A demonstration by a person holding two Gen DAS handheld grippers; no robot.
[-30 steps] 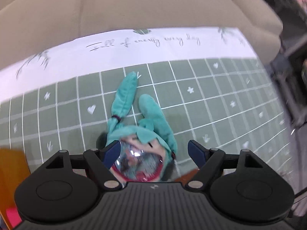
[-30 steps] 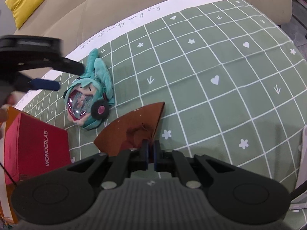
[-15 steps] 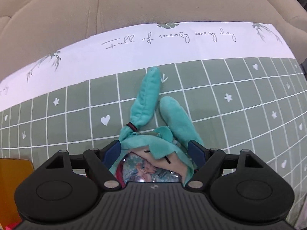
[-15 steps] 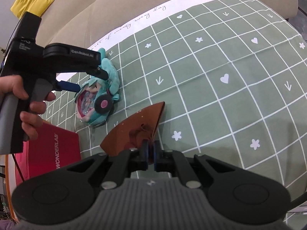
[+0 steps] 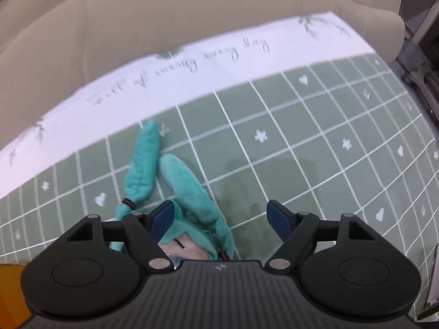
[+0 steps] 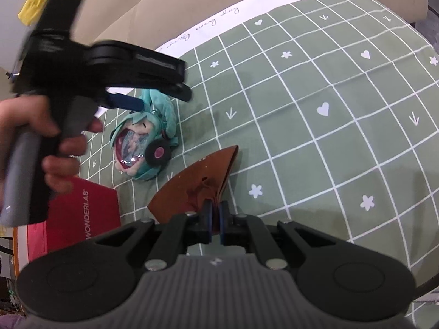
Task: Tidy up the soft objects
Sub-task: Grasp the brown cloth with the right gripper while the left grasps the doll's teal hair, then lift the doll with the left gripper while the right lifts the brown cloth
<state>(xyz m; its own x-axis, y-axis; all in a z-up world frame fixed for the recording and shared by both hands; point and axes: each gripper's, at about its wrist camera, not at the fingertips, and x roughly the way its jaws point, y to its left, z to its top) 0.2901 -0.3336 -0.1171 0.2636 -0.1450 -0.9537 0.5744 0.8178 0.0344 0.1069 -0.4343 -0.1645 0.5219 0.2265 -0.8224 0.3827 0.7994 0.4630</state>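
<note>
The left wrist view looks down past the left tool, whose blue-padded fingers stand wide apart. A teal plush doll lies just below it on the green grid cloth; the doll's head sits beside the left-hand pad, and its two long teal tails stretch away toward the cloth's white border. Whether the pad touches the plush cannot be told.

The right wrist view shows what the first hides: the doll's face, with a shiny clear panel and a black and pink earpiece, and the person's left hand gripping the left tool's handle above it. It also shows the right tool pinched tight on a brown cloth, which hangs in a triangle above the bedding, close to the doll. A red box marked WONDERLAB sits at the near left edge.

Open green cloth spreads wide to the right of both items. A beige sofa runs along the far edge, with a yellow cushion on it.
</note>
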